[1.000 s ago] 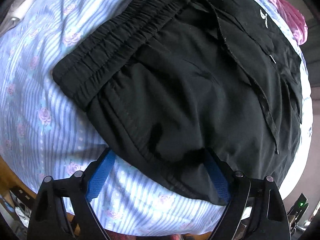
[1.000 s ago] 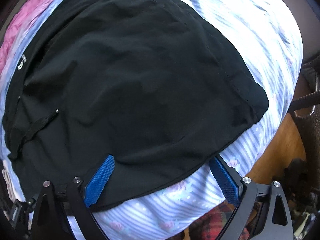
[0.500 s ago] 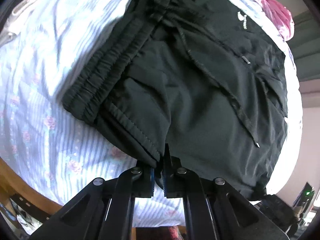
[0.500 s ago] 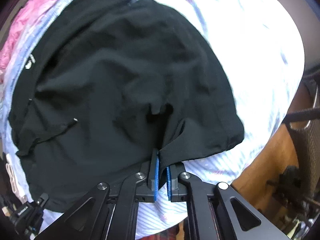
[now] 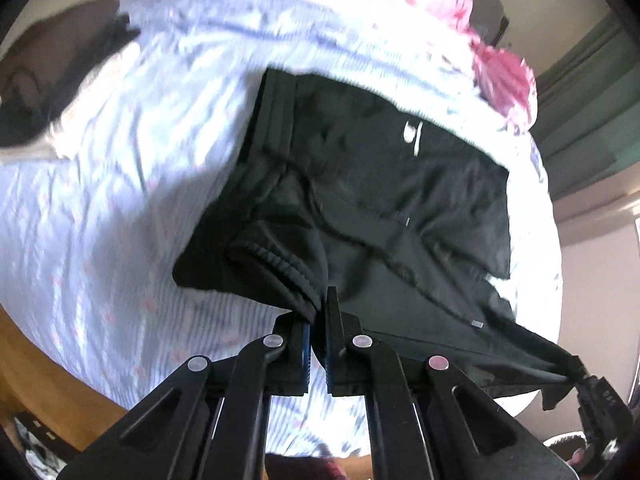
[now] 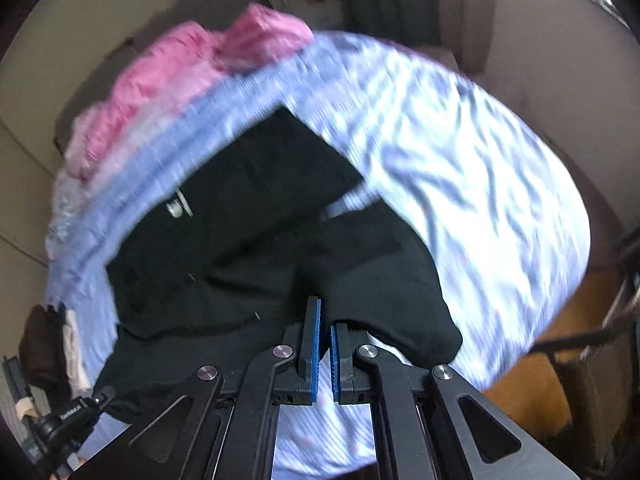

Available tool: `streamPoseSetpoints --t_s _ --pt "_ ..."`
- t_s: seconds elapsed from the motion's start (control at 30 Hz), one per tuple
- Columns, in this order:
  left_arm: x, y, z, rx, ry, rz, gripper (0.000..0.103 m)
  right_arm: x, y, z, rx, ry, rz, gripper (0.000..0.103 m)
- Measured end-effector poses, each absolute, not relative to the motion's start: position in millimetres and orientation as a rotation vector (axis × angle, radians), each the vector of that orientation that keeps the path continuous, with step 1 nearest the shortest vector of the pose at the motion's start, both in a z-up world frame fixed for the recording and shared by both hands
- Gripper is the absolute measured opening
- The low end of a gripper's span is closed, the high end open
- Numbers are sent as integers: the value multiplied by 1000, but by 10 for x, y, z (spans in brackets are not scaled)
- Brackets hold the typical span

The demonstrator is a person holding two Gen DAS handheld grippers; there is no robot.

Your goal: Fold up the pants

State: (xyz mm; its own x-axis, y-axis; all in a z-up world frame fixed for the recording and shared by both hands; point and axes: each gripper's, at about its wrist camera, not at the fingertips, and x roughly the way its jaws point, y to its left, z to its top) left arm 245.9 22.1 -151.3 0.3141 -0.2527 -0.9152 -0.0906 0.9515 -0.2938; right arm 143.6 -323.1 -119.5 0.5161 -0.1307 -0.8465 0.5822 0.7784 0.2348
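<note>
Black pants (image 5: pixel 400 208) with a small white logo lie on the striped bed sheet, their near edge pulled up off it. My left gripper (image 5: pixel 319 312) is shut on that edge by the gathered elastic waistband (image 5: pixel 276 260). My right gripper (image 6: pixel 325 320) is shut on the same near edge further along, where the black fabric (image 6: pixel 240 248) bunches between its blue pads. The cloth stretches taut between both grips. The right gripper (image 5: pixel 588 380) also shows at the lower right of the left wrist view, and the left gripper (image 6: pixel 96 398) at the lower left of the right wrist view.
The pale blue striped sheet (image 5: pixel 120 208) with pink flowers covers the bed. A crumpled pink blanket (image 5: pixel 400 4) lies along the far side. A dark garment (image 5: pixel 24 92) sits at the far left. The wooden bed frame (image 6: pixel 532 368) edges the near side, with dark furniture beyond.
Both grippers went from open around the pants' near edge to shut on it. They then rose, lifting that edge off the bed, so the bed looks farther away.
</note>
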Motion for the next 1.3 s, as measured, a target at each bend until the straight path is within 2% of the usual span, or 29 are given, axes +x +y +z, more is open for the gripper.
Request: streamPoseSetpoints --t_s 0.2,0.5,0.97,1.3 --pt "2898 172 -1178 -353 1164 -92 7 1915 -3258 -791 505 853 -423 5" --pt "3792 11 -1118 -378 1140 -67 7 2991 -3429 -607 454 806 -397 5" --pt "5077 -221 -1830 -356 1276 43 7 4641 -3676 -1414 409 965 -362 5" --pt "5681 -523 -2415 -254 1377 52 12 5247 -3911 -2124 404 1093 -414 5"
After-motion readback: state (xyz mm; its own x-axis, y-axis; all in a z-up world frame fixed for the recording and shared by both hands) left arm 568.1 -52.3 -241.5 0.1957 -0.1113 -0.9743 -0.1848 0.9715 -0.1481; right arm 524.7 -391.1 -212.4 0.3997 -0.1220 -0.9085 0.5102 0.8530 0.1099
